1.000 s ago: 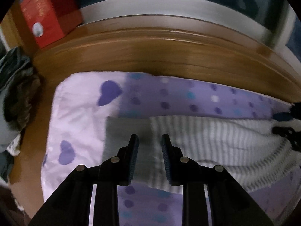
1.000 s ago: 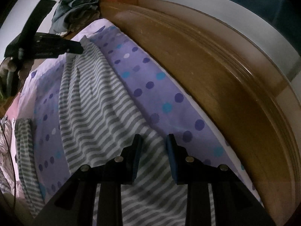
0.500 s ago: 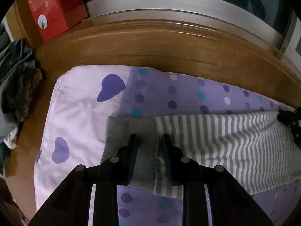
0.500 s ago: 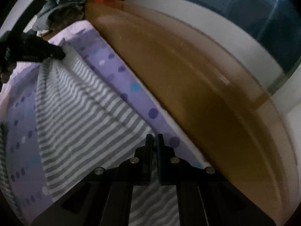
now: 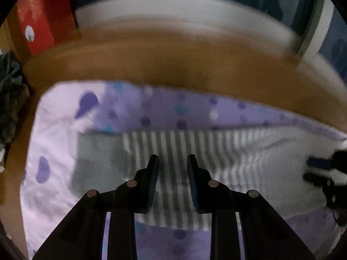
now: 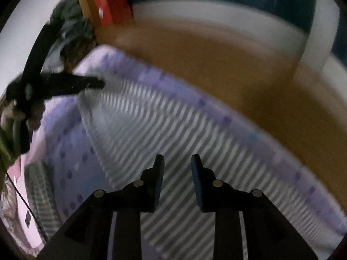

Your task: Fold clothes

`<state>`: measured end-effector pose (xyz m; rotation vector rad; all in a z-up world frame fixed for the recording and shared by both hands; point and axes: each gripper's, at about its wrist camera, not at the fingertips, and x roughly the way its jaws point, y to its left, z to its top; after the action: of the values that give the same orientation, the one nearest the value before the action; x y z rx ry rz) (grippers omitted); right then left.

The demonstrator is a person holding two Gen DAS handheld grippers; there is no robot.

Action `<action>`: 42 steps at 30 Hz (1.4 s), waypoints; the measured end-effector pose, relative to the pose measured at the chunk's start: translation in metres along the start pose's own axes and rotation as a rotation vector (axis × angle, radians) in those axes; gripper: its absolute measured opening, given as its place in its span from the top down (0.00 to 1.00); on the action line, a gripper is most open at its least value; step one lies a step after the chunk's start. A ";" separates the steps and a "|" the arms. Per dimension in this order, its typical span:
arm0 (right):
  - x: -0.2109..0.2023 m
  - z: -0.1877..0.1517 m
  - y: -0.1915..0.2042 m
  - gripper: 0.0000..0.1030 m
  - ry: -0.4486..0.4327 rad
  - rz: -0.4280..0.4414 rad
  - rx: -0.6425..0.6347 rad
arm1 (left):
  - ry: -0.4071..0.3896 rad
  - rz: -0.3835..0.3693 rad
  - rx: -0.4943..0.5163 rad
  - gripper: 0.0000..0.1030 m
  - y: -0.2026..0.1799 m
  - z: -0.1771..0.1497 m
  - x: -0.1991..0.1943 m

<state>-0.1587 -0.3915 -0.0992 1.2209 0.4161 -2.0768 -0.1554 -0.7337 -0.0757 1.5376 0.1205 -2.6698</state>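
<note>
the left gripper point(image 5: 172, 162) pointed steeply down with its jaws parted and nothing pinched between them. directly under and just ahead of those jaws lay the striped garment point(image 5: 195, 151), grey and white, spread flat; its plain grey band point(image 5: 97, 160) sat just to the left of the left jaw. the cloth ran off to the right of the jaws, where the other tool showed small and dark at the picture's edge. under the garment lay a purple dotted sheet point(image 5: 177, 110), showing ahead of the jaws and again beneath them, with a paler lilac cloth point(image 5: 54, 130) bearing heart shapes further left.

the right gripper point(image 6: 176, 165) was opening, its jaws apart with only air between them; the striped garment point(image 6: 173, 130) lay beneath and ahead, not pressed by the pads. the cloth stretched away up and to the left of these jaws, toward the left gripper point(image 6: 95, 83), whose tip sat at the garment's far corner; whether it touched could not be told through the blur. a second striped piece point(image 6: 41, 190) lay well to the left of the jaws.

beyond the sheet rose a brown wooden board point(image 5: 173, 65). past it, far left, stood a red box point(image 5: 36, 23) and a heap of dark clothes point(image 6: 71, 28).
</note>
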 end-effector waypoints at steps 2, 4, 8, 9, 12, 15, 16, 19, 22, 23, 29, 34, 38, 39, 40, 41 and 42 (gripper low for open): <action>0.001 -0.008 0.008 0.70 -0.026 -0.045 -0.040 | -0.037 0.024 -0.006 0.73 -0.001 -0.005 -0.003; -0.004 -0.011 0.014 0.70 -0.009 -0.077 -0.038 | -0.022 0.032 -0.035 0.73 -0.002 -0.008 -0.008; -0.057 -0.026 0.008 0.70 -0.098 -0.040 0.070 | -0.026 -0.032 -0.026 0.73 -0.025 -0.016 -0.033; -0.072 -0.035 0.004 0.70 -0.118 -0.055 0.091 | -0.032 -0.046 -0.008 0.73 -0.035 -0.021 -0.041; -0.105 -0.059 0.000 0.68 -0.173 -0.096 0.174 | -0.053 -0.088 0.079 0.73 -0.076 -0.042 -0.064; -0.140 -0.101 -0.014 0.66 -0.188 -0.121 0.265 | -0.065 -0.152 0.184 0.73 -0.126 -0.057 -0.089; -0.149 -0.117 -0.018 0.66 -0.183 -0.140 0.296 | -0.062 -0.185 0.213 0.73 -0.145 -0.065 -0.096; -0.166 -0.160 -0.027 0.66 -0.168 -0.190 0.387 | -0.050 -0.271 0.281 0.73 -0.197 -0.080 -0.109; -0.183 -0.201 -0.038 0.66 -0.167 -0.225 0.480 | -0.041 -0.336 0.353 0.73 -0.251 -0.103 -0.124; -0.192 -0.216 -0.043 0.66 -0.173 -0.232 0.510 | -0.038 -0.355 0.373 0.73 -0.265 -0.110 -0.130; -0.229 -0.290 -0.057 0.66 -0.190 -0.215 0.522 | -0.048 -0.411 0.466 0.73 -0.345 -0.155 -0.162; -0.252 -0.336 -0.051 0.66 -0.155 -0.182 0.340 | -0.011 -0.355 0.433 0.73 -0.392 -0.199 -0.172; -0.264 -0.371 -0.048 0.66 -0.137 -0.136 0.189 | -0.002 -0.349 0.416 0.73 -0.428 -0.246 -0.181; -0.263 -0.375 -0.049 0.66 -0.128 -0.124 0.157 | -0.002 -0.348 0.416 0.73 -0.436 -0.258 -0.186; -0.262 -0.380 -0.049 0.66 -0.120 -0.112 0.126 | -0.004 -0.348 0.420 0.73 -0.444 -0.267 -0.189; -0.261 -0.385 -0.049 0.66 -0.112 -0.101 0.094 | -0.006 -0.348 0.423 0.73 -0.450 -0.276 -0.192; -0.259 -0.387 -0.050 0.66 -0.100 -0.086 0.074 | -0.008 -0.350 0.426 0.73 -0.456 -0.281 -0.194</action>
<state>0.1387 -0.0310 -0.0766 1.1533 0.3544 -2.2341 0.1427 -0.2507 -0.0307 1.7570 -0.2155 -3.1320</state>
